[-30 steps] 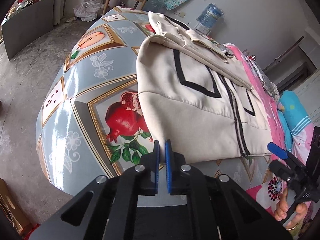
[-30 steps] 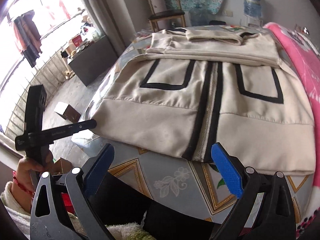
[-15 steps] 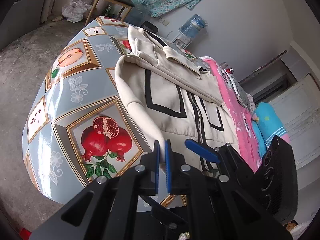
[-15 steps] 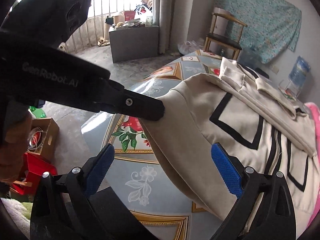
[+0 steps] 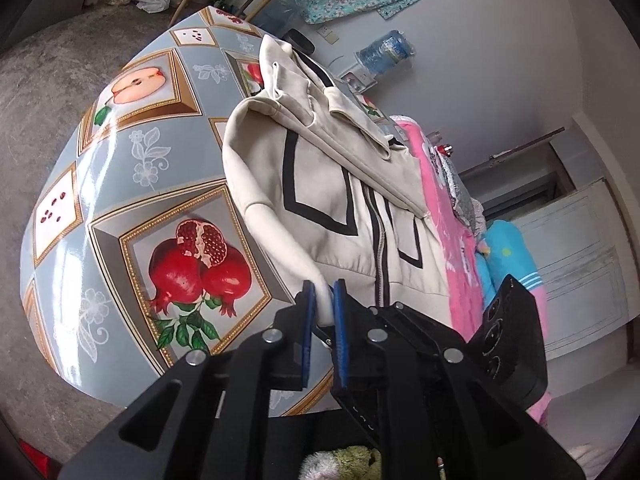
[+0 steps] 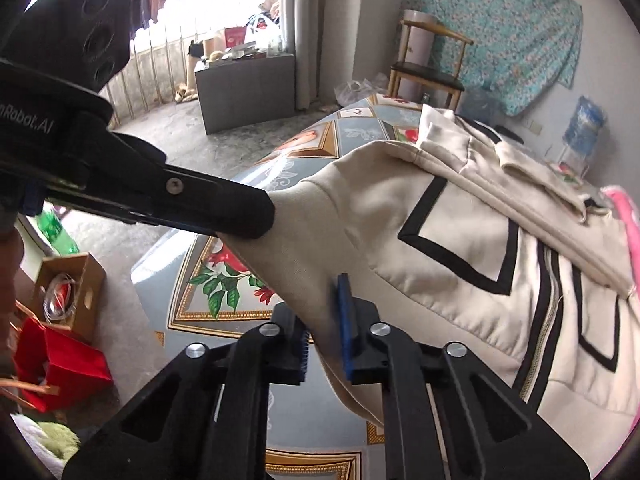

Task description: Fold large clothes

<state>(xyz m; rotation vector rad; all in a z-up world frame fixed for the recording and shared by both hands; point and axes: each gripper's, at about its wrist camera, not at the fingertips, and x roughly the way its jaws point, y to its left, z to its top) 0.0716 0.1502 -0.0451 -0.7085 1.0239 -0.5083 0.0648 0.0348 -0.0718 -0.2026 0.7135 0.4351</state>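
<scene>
Jacket point(image 6: 460, 248) hem in both tongs' grip

A cream jacket point(image 5: 320, 184) of soft, matt cloth is shown, trimmed with black woven bands and a metal zip. The table point(image 5: 120, 184) is covered by a glossy, smooth printed oilcloth on which highlights are reflected. The left gripper point(image 5: 322, 308) and right gripper point(image 6: 326, 320) are formed of matt black plastic with ribbed blue pads and bright metal rivets. A rough grey concrete floor point(image 5: 36, 80) is seen.
</scene>
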